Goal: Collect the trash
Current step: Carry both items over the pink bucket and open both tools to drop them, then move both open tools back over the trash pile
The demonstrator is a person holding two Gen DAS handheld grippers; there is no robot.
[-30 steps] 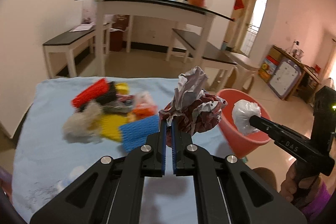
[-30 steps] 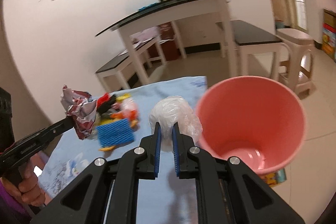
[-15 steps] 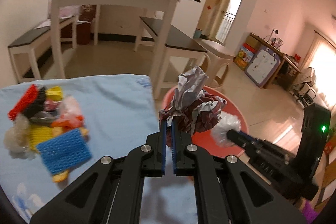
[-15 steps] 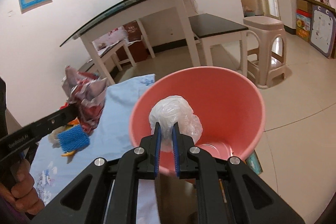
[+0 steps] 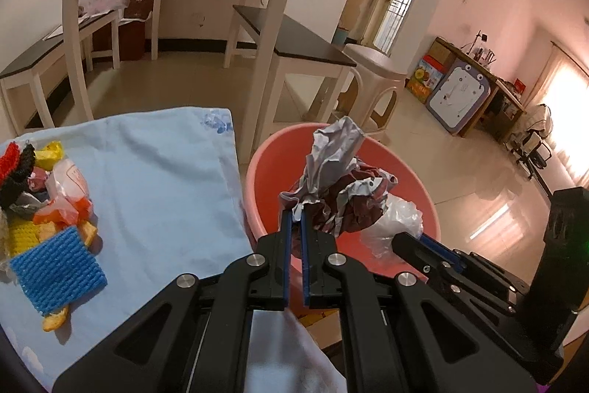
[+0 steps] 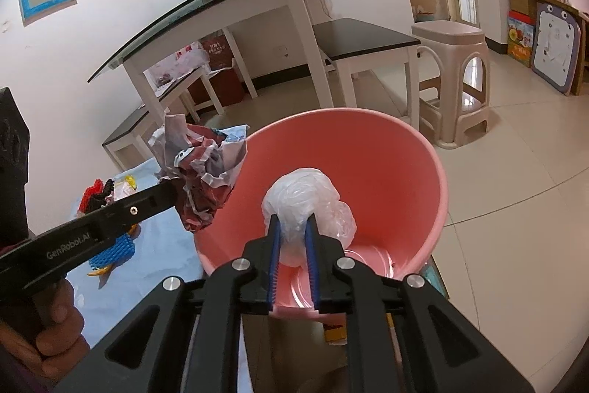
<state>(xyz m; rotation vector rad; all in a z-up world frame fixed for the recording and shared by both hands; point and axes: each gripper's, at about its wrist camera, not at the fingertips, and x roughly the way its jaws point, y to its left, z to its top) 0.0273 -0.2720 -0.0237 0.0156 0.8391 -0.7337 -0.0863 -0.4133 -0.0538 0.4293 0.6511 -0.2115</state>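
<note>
Pink plastic fills the middle of both views: we count one pink bucket (image 5: 257,186) standing on the floor just off the right edge of the table, which is covered by one light blue cloth (image 5: 154,179).

We hold two grippers over it. Our left gripper (image 5: 296,220) is clamped tight on one crumpled wad of grey and dark red paper (image 5: 342,186), which hangs above the bucket's near rim. Our right gripper (image 6: 292,227) points down into the bucket with one ball of clear plastic film (image 6: 309,197) between its blue pads (image 6: 274,245); its jaws are opening, though the pads still look to touch the film.

On the cloth's left edge lies a heap of trash (image 5: 40,194). We can pick out one blue foam net (image 5: 55,271), one yellow net, one red and one black piece, an orange and white wrapper and some peel, but the heap is cut by the frame's edge and we cannot count it fully.

Only the left wrist view shows the heap plainly; the right wrist view hides most of it behind the left gripper's body. Only the right wrist view shows the bucket's bottom, a hand (image 6: 55,326) on the left gripper's handle, one beige stool (image 6: 452,80) and a blue frame on the wall. Something yellowish under the bucket's near side is too hidden to name.
</note>
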